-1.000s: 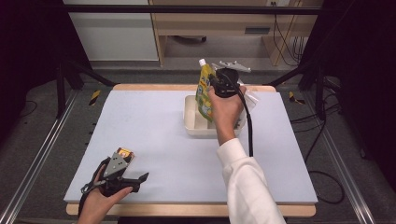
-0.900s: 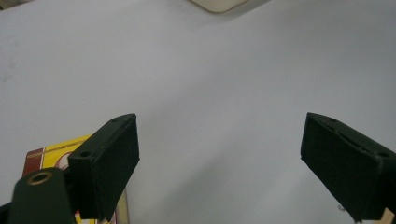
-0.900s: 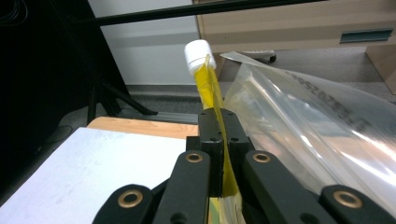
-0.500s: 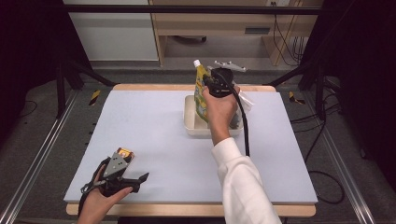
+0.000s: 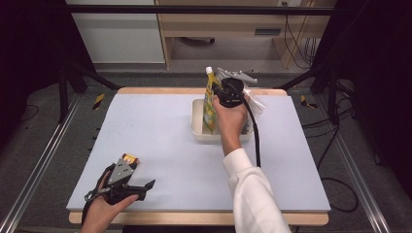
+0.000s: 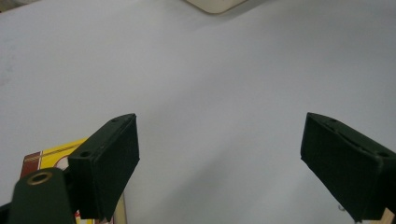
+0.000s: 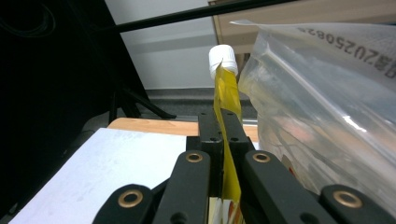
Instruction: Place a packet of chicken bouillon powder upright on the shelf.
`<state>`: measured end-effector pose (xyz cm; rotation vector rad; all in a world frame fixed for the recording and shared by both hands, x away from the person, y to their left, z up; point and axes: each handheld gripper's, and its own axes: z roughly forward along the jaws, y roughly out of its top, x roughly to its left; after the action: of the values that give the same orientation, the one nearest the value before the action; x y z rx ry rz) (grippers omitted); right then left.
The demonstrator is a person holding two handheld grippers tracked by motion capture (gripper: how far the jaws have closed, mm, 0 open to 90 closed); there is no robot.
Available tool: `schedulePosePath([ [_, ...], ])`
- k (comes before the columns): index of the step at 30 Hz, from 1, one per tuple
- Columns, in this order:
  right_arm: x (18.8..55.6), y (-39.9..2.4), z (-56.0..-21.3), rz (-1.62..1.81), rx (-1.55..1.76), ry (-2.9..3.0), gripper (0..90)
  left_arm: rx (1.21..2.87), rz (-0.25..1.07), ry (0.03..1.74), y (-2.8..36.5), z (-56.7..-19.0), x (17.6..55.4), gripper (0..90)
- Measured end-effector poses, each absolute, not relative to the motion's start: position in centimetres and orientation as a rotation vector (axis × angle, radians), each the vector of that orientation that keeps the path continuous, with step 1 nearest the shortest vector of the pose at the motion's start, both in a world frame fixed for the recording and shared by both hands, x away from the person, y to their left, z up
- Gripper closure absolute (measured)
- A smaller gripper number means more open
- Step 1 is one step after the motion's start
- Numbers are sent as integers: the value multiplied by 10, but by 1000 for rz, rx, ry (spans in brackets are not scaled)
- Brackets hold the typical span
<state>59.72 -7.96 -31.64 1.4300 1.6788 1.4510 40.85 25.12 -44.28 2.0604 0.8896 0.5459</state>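
A yellow pouch [image 5: 210, 107] with a white screw cap stands upright over a white bin [image 5: 198, 125] at the far middle of the table. My right gripper [image 5: 218, 94] is shut on the pouch's upper part. In the right gripper view the jaws pinch the yellow pouch [image 7: 227, 93] just below its cap, the right gripper [image 7: 219, 133] pointing level toward the back. My left gripper [image 5: 138, 174] rests near the front left edge, open with nothing between its jaws, as the left gripper view confirms [image 6: 219, 154]. A small yellow and red packet [image 5: 130, 159] lies beside it.
A clear plastic bag [image 5: 253, 101] sits in the bin to the right of the pouch, close against it [image 7: 327, 93]. The bin's corner [image 6: 215, 4] lies far ahead of the left gripper. The table [image 5: 160, 131] has bare surface between the two hands.
The right hand with the pouch has shifted only slightly above the bin. The left hand has stayed where it was.
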Motion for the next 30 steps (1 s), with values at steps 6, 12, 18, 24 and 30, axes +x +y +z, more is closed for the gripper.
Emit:
schedulePosePath([
  [6, 597, -83, -318, 1457, 1397, 1676, 900, 2064, 546, 890, 251, -443, 409, 113],
  [12, 604, -86, -316, 1459, 1352, 1672, 900, 2068, 547, 886, 250, -443, 409, 113],
  [18, 603, -85, -327, 1456, 1293, 1682, 900, 2068, 548, 883, 250, -443, 409, 113],
  [24, 600, -86, -332, 1475, 1287, 1673, 900, 2072, 545, 881, 249, -443, 409, 113],
  [30, 596, -85, -334, 1491, 1288, 1673, 900, 2073, 545, 880, 249, -443, 408, 113],
])
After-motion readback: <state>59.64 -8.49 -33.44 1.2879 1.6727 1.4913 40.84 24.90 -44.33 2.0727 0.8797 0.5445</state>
